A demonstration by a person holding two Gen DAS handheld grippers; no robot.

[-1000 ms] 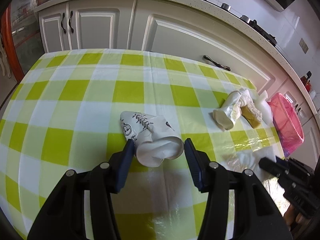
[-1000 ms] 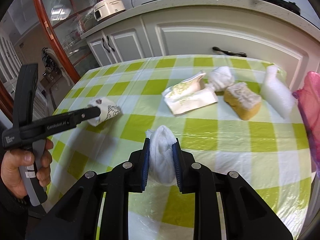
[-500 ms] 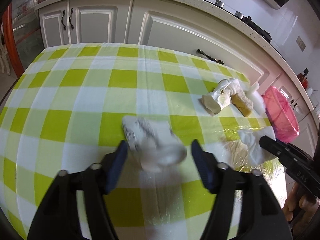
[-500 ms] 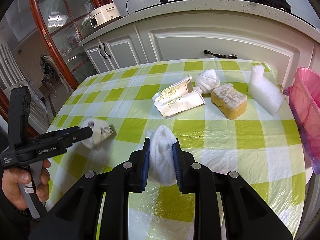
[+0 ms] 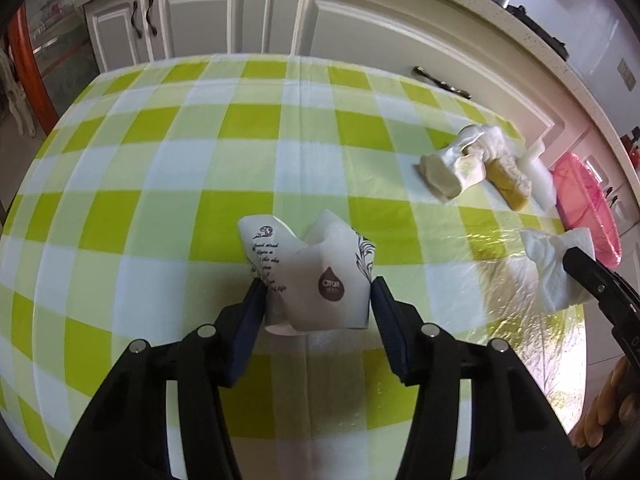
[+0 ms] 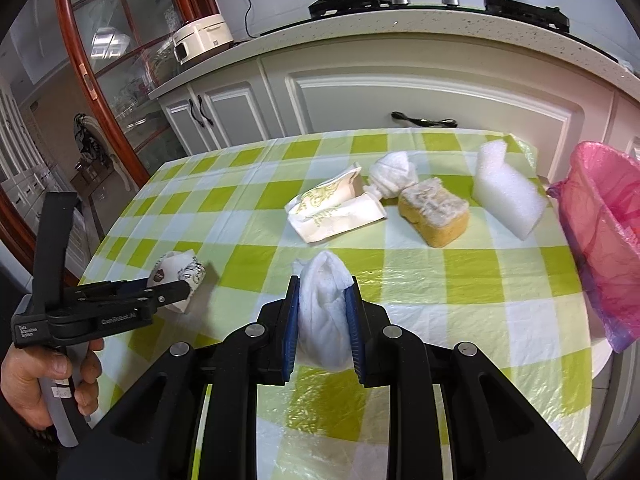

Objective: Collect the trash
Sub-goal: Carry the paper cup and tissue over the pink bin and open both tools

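Note:
My left gripper (image 5: 318, 300) is shut on a crushed white paper cup (image 5: 316, 272) with dark print, held just above the checked tablecloth; it also shows in the right wrist view (image 6: 176, 276). My right gripper (image 6: 322, 304) is shut on a crumpled white tissue (image 6: 324, 312), which also shows in the left wrist view (image 5: 556, 264). A pink-lined trash bin (image 6: 604, 240) stands off the table's right edge.
On the green-and-white checked table (image 6: 460, 300) lie two flattened paper cups (image 6: 332, 212), a tissue wad (image 6: 394, 174), a yellow sponge (image 6: 434, 214) and a white foam block (image 6: 506, 196). White kitchen cabinets (image 6: 420, 92) stand behind the table.
My left gripper has closed on the paper cup and lifted it off the cloth. My right gripper keeps its hold on the tissue and has risen slightly.

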